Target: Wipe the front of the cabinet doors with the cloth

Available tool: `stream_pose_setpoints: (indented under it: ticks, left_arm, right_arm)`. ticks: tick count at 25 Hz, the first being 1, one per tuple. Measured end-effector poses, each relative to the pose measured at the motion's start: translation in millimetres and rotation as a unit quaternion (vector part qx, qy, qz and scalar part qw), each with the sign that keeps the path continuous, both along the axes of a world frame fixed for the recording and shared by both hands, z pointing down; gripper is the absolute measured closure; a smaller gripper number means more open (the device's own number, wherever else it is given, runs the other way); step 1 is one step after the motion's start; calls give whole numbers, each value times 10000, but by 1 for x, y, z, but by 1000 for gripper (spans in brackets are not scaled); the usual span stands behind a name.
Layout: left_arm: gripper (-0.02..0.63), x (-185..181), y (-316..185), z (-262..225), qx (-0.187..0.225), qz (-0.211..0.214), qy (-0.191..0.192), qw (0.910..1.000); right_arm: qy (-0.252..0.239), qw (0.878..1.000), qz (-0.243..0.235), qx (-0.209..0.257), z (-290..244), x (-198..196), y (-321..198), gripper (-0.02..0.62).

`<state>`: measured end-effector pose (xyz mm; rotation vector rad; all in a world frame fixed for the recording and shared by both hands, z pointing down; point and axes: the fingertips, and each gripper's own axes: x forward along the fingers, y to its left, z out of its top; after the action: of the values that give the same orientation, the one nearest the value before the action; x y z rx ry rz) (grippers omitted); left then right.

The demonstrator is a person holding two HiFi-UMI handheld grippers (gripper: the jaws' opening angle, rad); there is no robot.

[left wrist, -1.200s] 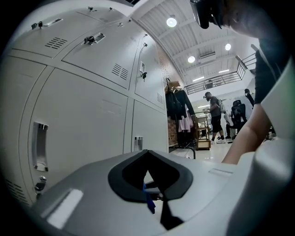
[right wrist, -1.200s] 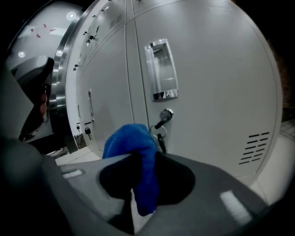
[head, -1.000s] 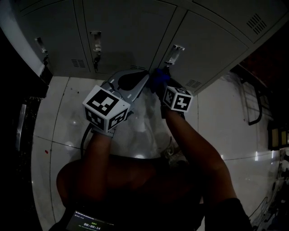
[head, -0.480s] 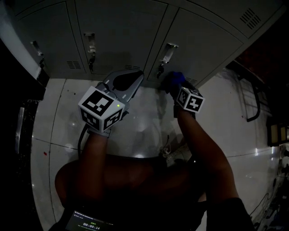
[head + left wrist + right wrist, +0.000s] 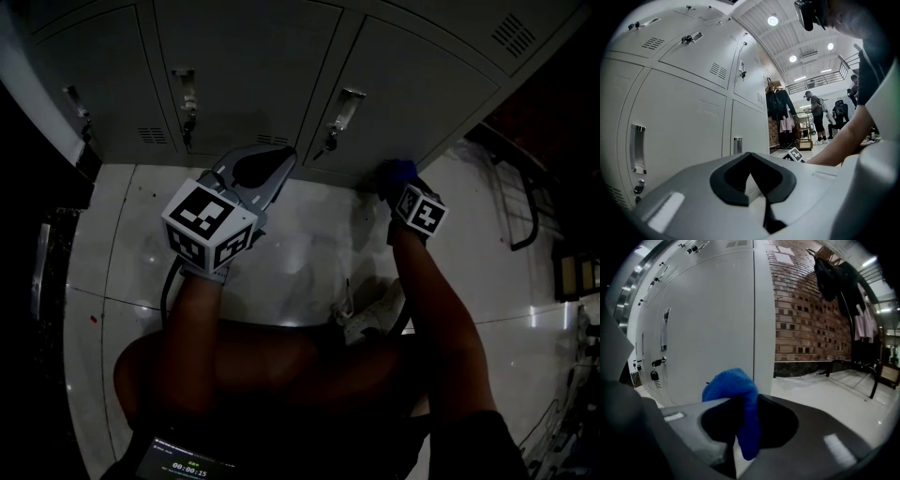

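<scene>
Right tongs point(image 5: 738, 430) pinch cloth point(image 5: 733, 387) — at cabinet door point(image 5: 712, 324) edge.

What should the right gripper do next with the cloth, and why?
Probably sweep the cloth along the door toward its handle. The right gripper is shut on the cloth low at that door's outer edge, so the rest of the door lies that way.

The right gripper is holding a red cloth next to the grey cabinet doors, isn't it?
Nearly. The cloth is blue, not red. The right gripper view shows it pinched in the right gripper, next to the grey cabinet doors.
</scene>
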<state>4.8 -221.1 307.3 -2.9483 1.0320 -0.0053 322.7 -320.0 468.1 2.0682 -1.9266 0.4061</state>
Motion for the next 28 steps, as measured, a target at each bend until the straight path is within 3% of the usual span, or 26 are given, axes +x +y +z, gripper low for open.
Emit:
stream_pose_setpoints:
  ticks: [5, 14, 17, 21, 28]
  left_arm:
    - [606, 1, 0, 0, -9, 13, -18, 10000]
    - [606, 2, 0, 3, -11, 31, -53, 10000]
    - [606, 4, 3, 3, -2, 71, -90, 9999]
    - [606, 2, 4, 0, 25, 40, -85, 10000]
    - [606, 3, 12, -5, 109, 87, -55, 9999]
  right_arm:
    - [-224, 9992, 304, -148, 9, 19, 7, 518]
    - [13, 9985, 509, -183, -6, 42, 17, 518]
    - [150, 9998, 68, 137, -42, 24, 17, 518]
    - [-33, 9936, -868, 720, -105, -31, 24, 518]
    - [-80, 9580, -2531, 1348, -176, -147, 76, 518]
